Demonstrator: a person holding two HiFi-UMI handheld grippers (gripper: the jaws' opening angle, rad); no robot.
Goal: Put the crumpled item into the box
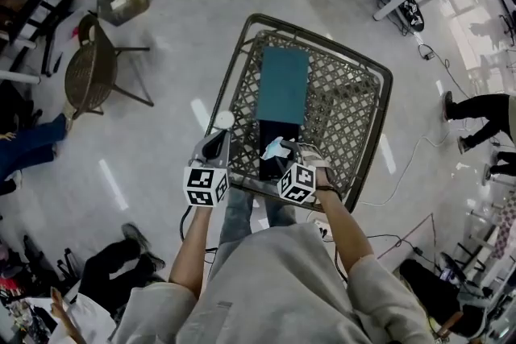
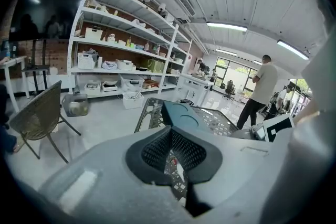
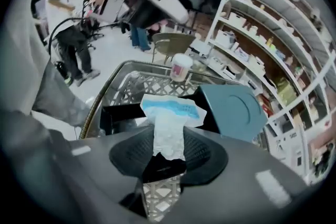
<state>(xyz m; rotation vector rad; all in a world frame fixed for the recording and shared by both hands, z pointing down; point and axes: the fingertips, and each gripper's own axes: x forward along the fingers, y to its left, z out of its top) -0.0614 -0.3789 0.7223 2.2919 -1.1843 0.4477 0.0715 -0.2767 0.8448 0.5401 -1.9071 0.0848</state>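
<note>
A wide workshop room is spreading around the person, with a pale polished floor reflecting the ceiling lights and long white shelving standing against a brick wall. Other people are standing and sitting at the edges. A square metal lattice worktop is sitting in front of the person, with a woven chair well apart to its left. On the lattice a teal lid is lying just beyond an open black box. The left gripper is hovering at the worktop's near left edge, beside a small white cup, its jaws meeting at the tips around nothing. The right gripper is pinching the crumpled white-and-blue item, holding it over the black box
</note>
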